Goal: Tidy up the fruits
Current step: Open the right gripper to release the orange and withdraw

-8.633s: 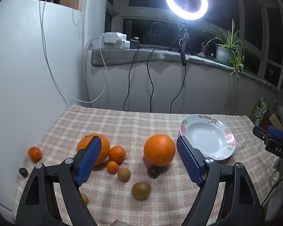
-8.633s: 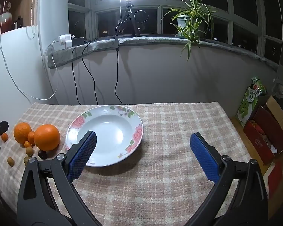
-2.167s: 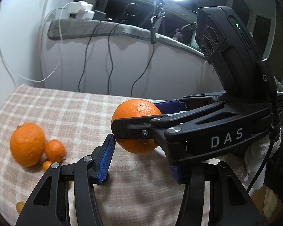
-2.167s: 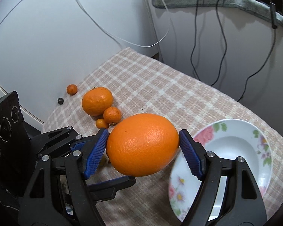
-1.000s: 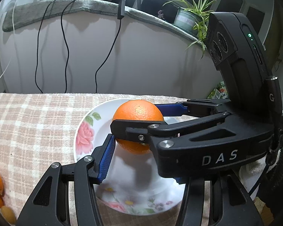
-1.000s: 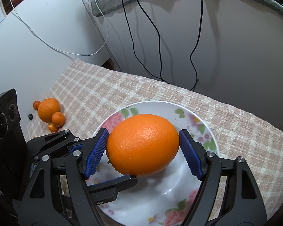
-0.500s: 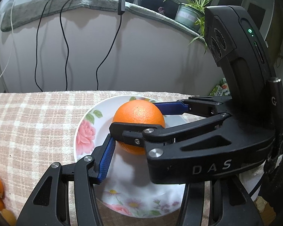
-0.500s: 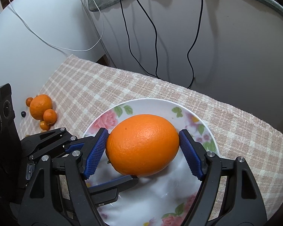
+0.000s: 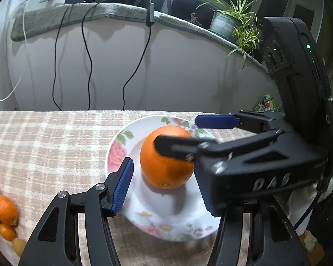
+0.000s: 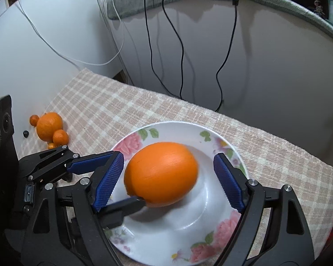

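Observation:
A big orange (image 10: 161,174) lies in the white floral plate (image 10: 179,232); it also shows in the left wrist view (image 9: 166,157) on the plate (image 9: 166,226). My right gripper (image 10: 168,180) is open, its blue pads apart on either side of the orange and clear of it. It reaches in from the right in the left wrist view (image 9: 184,133). My left gripper (image 9: 164,186) is open and empty, its jaws flanking the orange from the near side. Other oranges (image 10: 49,125) lie at the cloth's far left.
A checked cloth (image 10: 122,110) covers the table. Small oranges and kumquats (image 9: 4,212) lie at the left edge. A wall with hanging cables (image 10: 179,44) stands behind, and a potted plant (image 9: 230,24) on the sill.
My right gripper has opened and let go of the big orange, which now lies in the plate. Both grippers have drawn back a little.

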`<state>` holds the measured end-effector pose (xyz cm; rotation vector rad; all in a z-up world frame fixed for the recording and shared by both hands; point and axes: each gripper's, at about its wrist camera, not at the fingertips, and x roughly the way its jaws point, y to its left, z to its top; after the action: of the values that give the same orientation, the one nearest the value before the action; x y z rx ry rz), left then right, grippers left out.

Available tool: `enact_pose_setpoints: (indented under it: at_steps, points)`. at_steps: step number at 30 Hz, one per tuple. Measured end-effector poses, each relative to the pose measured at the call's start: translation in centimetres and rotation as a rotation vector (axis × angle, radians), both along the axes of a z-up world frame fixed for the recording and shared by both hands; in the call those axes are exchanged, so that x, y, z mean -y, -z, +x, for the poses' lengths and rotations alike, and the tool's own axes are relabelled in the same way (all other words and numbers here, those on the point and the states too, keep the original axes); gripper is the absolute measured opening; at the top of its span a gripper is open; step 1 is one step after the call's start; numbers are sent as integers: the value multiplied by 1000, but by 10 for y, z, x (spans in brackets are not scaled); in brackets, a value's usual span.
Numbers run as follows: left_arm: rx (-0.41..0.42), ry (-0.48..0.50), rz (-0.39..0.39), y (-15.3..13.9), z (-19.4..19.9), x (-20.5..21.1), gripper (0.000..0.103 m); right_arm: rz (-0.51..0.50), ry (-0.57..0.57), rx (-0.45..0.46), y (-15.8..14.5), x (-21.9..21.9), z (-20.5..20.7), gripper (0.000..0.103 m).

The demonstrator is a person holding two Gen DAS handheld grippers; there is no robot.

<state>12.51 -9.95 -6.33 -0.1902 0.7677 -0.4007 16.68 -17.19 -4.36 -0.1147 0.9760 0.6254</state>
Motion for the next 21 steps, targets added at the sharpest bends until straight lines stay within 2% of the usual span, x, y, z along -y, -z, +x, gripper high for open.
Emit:
enact_pose_setpoints:
  at_steps: [13, 21]
  points:
    - [55, -36, 38, -15, -36, -21, 56, 78, 26, 46, -25, 16, -33, 86]
    - [94, -70, 68, -21, -63, -42, 56, 90, -2, 85, -30, 7, -58, 86]
